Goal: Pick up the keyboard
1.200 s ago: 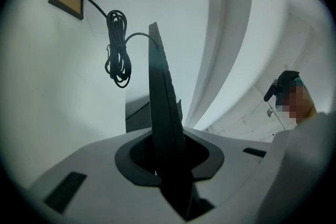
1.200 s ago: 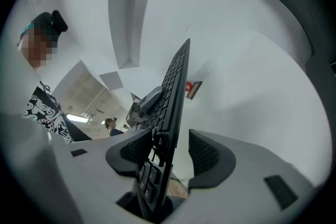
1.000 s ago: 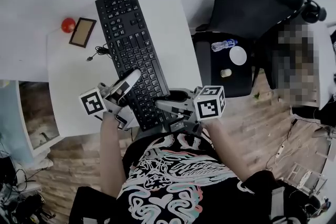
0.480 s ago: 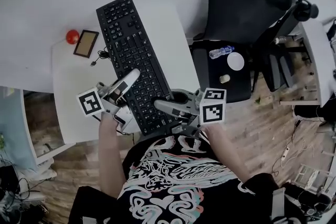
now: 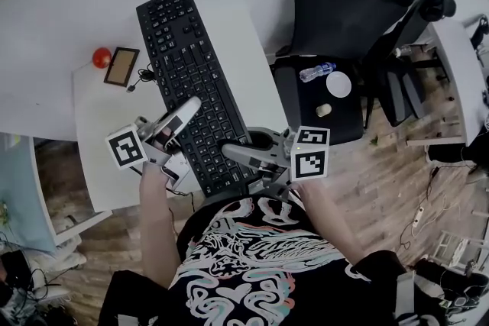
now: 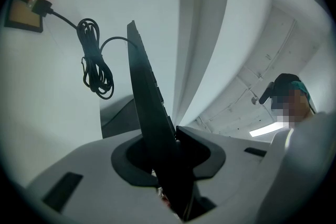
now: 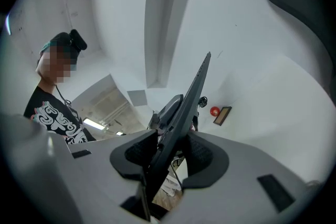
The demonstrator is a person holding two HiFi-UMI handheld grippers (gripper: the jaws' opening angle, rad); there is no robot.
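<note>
White desk (image 5: 99, 111) runs from the near left to the far side of the room, with a dark office chair (image 5: 344, 4) off to the right and wooden floor under me. The keyboard (image 5: 187, 65) lies lengthwise on the desk, its far end pointing away from me and its near end between my two tools. What has changed is the right gripper (image 5: 229, 153): a second ago its jaws stood wide at the keyboard's near right edge, and now they have come in on that edge. The right gripper view shows the thin black board (image 7: 191, 102) running edge-on through the pads (image 7: 210, 157) with no gap I can see. The left gripper (image 5: 191, 107) was already on the near left edge and has stayed there. Its jaws have eased a little wider, but in its own view the board (image 6: 149, 97) is pinched between the pads (image 6: 205, 152). So both tongs are now clamped on the keyboard, one on each long side, and I judge the grip complete — the lift is what is left. The keyboard sits almost where it was on the desk; whether its near end has cleared the surface I cannot tell. Its coiled cable (image 6: 94, 65) trails left toward the red ball (image 5: 102, 57) and small frame (image 5: 121, 66) — it could drag them as I raise the board.
</note>
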